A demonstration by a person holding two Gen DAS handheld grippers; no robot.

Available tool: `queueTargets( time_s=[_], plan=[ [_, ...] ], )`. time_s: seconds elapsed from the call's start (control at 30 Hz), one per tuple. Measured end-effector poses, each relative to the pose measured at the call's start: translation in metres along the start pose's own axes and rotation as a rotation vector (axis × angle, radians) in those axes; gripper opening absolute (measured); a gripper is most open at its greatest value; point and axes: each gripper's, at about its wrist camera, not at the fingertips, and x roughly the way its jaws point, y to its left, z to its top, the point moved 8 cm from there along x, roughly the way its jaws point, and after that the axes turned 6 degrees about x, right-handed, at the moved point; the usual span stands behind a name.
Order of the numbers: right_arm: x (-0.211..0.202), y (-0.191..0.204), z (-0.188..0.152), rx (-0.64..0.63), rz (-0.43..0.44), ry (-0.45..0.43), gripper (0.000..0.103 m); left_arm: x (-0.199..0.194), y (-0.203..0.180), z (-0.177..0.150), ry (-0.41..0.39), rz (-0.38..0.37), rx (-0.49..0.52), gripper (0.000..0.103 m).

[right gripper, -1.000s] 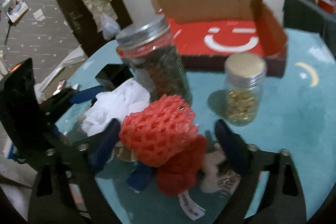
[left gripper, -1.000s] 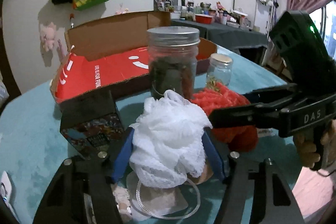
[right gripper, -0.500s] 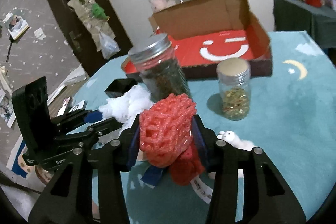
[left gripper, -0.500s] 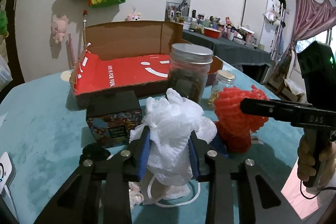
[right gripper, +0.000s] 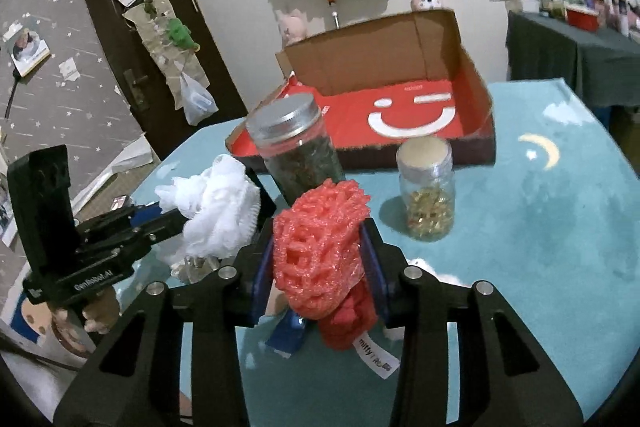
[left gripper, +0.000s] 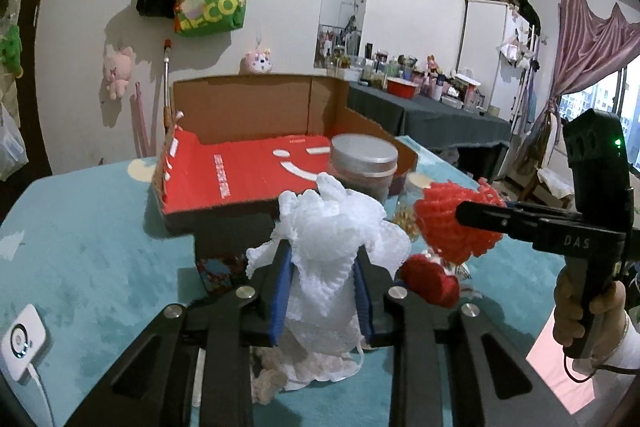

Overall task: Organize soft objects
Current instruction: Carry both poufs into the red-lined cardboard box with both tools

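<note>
Above teal table (right gripper: 560, 227): left gripper (left gripper: 320, 275) closing on white mesh puff (left gripper: 332, 227), right gripper (right gripper: 320, 259) closing on red foam net (right gripper: 320, 239), both pointing downward toward open cardboard box (right gripper: 440, 39). Risking: loose white trailing lace snagging; tall jar (right gripper: 296, 147) getting knocked while crossing.

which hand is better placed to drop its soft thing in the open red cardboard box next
Left, though it is close. The left hand-held gripper, closing on the white foam net, looks straight over the open red cardboard box. The right hand-held gripper, closing on the red foam net, has the tall metal-lidded glass jar in its way.
</note>
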Motion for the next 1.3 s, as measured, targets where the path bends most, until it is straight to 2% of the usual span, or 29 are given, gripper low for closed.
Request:
queueTargets(
  time_s=[0.4,0.8,1.03,1.3],
  plan=[
    [-0.019,0.004,0.046,-0.079,-0.037,-0.095,0.038,-0.008,0.022,0.041,-0.069,0.042,0.03,0.029],
    [-0.004,0.017,0.088,-0.203,-0.047,-0.104,0.038,0.015,0.033,0.087,-0.074,0.031,0.086,0.029],
    [0.035,0.014,0.13,-0.273,-0.059,-0.025,0.038,0.067,0.047,0.129,0.01,0.021,0.159,0.029],
    [0.131,-0.015,0.176,-0.289,-0.121,0.163,0.038,0.159,0.072,0.153,0.161,0.025,0.204,0.029]
  ],
)
